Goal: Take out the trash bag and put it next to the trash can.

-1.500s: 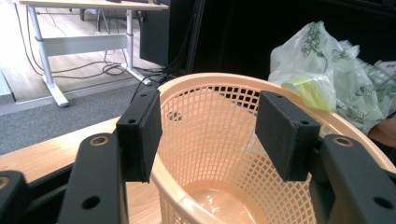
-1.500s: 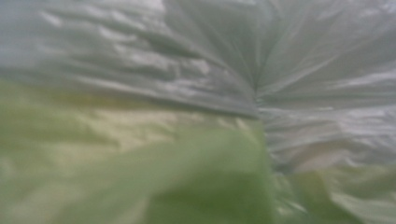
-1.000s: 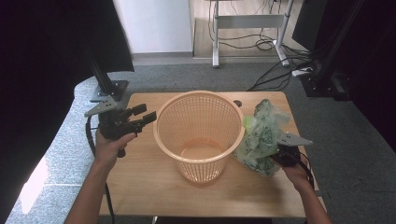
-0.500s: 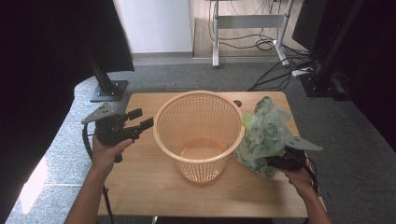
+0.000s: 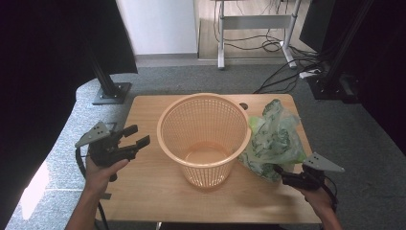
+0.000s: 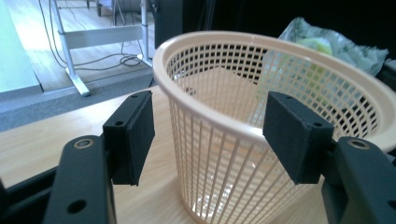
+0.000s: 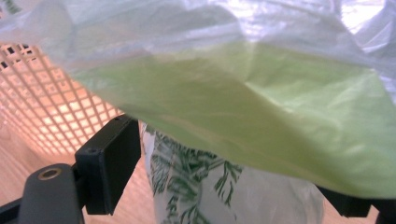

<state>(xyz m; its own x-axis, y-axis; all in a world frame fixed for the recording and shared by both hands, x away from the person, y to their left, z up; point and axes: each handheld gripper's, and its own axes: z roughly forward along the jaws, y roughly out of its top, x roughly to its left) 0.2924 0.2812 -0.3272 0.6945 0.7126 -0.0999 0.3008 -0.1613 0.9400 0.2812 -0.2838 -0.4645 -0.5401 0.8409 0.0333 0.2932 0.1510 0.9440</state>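
Centrally, the basket (image 5: 204, 139) separates the gaping left tongs (image 5: 136, 135) from the right tongs (image 5: 279, 172), spread around the green bag (image 5: 273, 139).

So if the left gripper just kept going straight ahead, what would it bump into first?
Most likely the orange mesh basket: the left gripper is open and its jaws frame the basket's near wall just below the rim. How far off the wall is remains unclear.

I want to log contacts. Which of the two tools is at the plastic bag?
The right tool: its jaws stand open around the green-printed plastic bag. The left tool hangs open beside the basket.
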